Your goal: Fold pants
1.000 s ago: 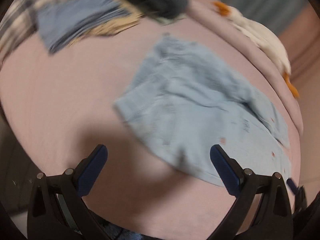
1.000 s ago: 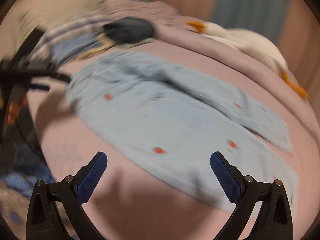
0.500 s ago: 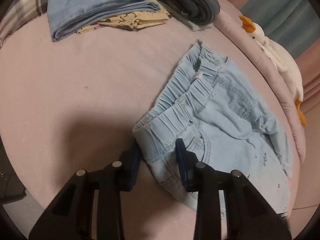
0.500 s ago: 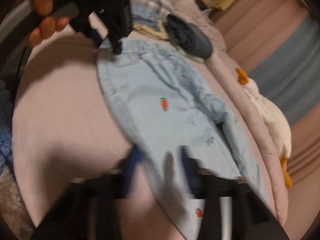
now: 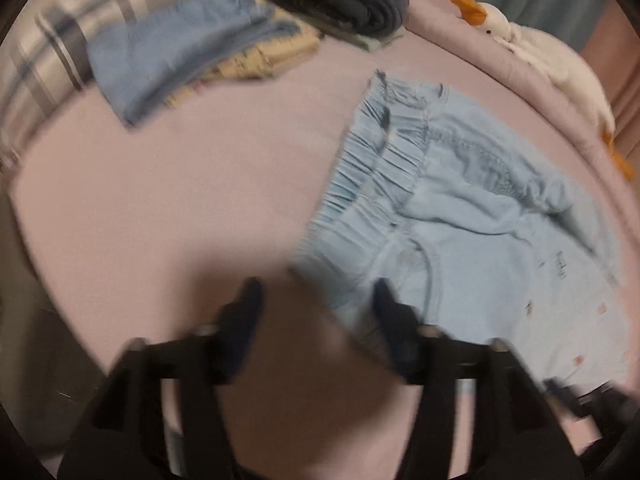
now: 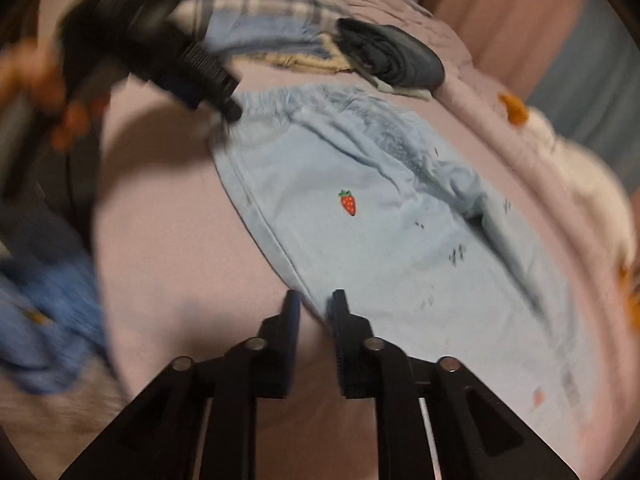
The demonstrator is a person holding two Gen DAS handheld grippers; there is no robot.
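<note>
Left gripper (image 5: 316, 300): jaws apart, empty, just beside the waistband of the pants (image 5: 472, 232). Right gripper (image 6: 314, 308): nearly closed at the side seam; grip unconfirmed. Pants lie flat on the bed (image 5: 180, 200); no fold made.

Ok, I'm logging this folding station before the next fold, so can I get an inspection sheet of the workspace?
Surface: pink bed sheet, mostly bare on its left half.
Job's things: light blue pants lying flat, elastic waistband toward the far side, a wrinkled ridge along the middle.
Clutter: folded clothes stack, dark folded garment, goose plush toy, plaid cloth.
Grippers: left gripper open, blurred, at the waistband corner; right gripper closed on the pants' side seam.
Cables: nothing seen.
Surroundings: pink curtain behind the bed; the rest is too blurred to tell.
</note>
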